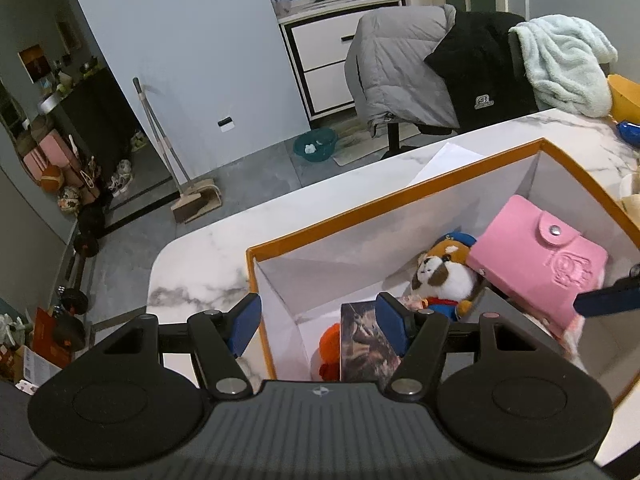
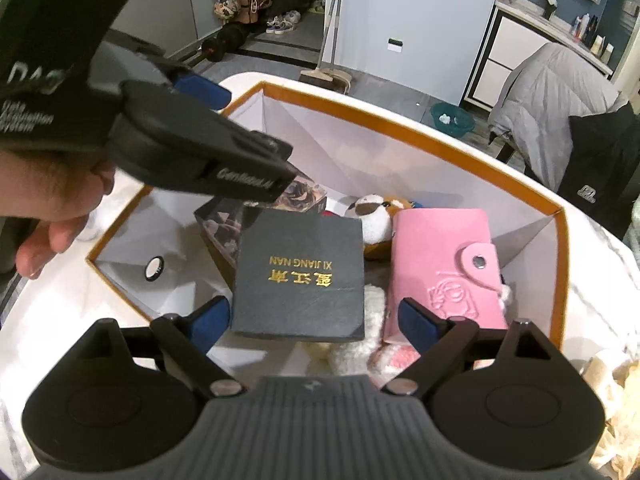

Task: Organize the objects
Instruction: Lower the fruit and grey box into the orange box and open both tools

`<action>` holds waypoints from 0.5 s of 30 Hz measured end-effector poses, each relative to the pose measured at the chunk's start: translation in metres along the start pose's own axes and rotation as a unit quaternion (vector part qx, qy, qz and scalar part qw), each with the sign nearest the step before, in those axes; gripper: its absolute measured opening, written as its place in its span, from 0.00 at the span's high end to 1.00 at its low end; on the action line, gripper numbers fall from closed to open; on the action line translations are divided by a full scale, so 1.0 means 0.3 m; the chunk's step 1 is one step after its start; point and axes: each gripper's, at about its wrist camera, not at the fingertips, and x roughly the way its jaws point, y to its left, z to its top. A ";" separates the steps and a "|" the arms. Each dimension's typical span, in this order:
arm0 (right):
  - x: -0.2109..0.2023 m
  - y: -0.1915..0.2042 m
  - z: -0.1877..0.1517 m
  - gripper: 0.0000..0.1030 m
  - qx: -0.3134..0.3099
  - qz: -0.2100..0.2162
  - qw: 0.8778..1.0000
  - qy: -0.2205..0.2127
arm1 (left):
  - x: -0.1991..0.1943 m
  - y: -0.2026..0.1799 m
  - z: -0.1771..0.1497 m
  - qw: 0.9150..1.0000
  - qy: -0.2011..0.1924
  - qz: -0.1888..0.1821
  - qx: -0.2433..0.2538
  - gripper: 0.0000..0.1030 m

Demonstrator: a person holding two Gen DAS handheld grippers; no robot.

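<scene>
**Box Nearly Full on Marble Bench**

Both grippers hung over the orange-rimmed box (image 2: 460, 136) near the bench (image 1: 192, 264) edge. The left gripper (image 1: 320, 320) and right gripper (image 2: 316, 320) stood open, fingers empty. Inside, the black case (image 2: 300, 276) lay against the pink wallet (image 2: 444, 264); free floor remained at the box's left corner.

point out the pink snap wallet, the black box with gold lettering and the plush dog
pink snap wallet (image 2: 440, 256), right wrist view, front cover
black box with gold lettering (image 2: 300, 280), right wrist view, lid
plush dog (image 1: 444, 276), left wrist view, white chest
</scene>
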 end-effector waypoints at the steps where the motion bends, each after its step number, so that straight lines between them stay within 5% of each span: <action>1: -0.015 0.005 -0.002 0.11 -0.003 -0.002 1.000 -0.002 | -0.011 0.000 -0.001 1.000 -0.002 -0.001 0.001 0.27; 15: -0.196 0.085 -0.062 0.11 -0.033 -0.014 0.999 -0.015 | -0.191 0.024 -0.060 1.000 -0.024 -0.005 0.017 0.28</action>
